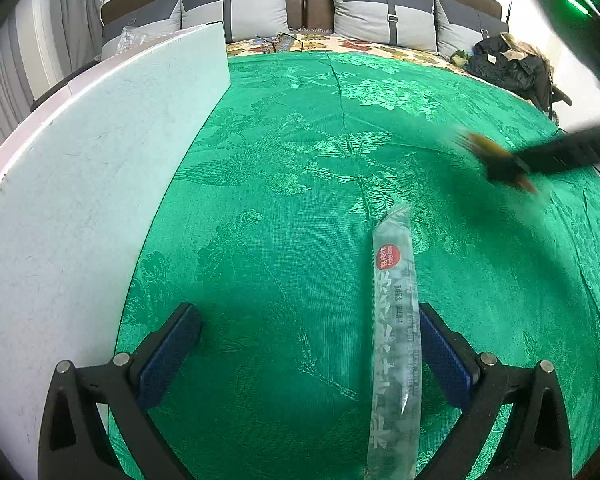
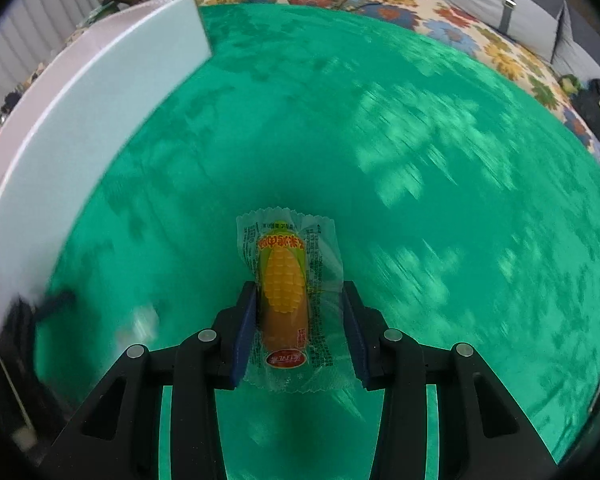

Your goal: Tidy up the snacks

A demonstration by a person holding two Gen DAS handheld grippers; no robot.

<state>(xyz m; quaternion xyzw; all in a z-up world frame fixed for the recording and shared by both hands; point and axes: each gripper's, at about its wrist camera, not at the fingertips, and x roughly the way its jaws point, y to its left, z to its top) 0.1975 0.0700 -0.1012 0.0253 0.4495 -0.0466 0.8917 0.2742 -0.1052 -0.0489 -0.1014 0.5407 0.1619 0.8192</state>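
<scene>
In the left wrist view a long grey snack packet [image 1: 394,332] lies on the green cloth [image 1: 300,160], its near part between my open fingers and close to the right finger [image 1: 444,356]. My left gripper [image 1: 306,312] is open and holds nothing. In the right wrist view my right gripper [image 2: 300,292] is shut on a corn-shaped sausage in a clear wrapper [image 2: 285,288] and carries it above the cloth [image 2: 380,140]; the background is blurred by motion. The right gripper also shows blurred at the right of the left wrist view [image 1: 500,160].
A white box wall [image 1: 80,184] stands along the left edge of the cloth; it also shows in the right wrist view [image 2: 92,112]. Grey pillows [image 1: 384,12] line the headboard. A dark jacket [image 1: 508,64] lies at the far right.
</scene>
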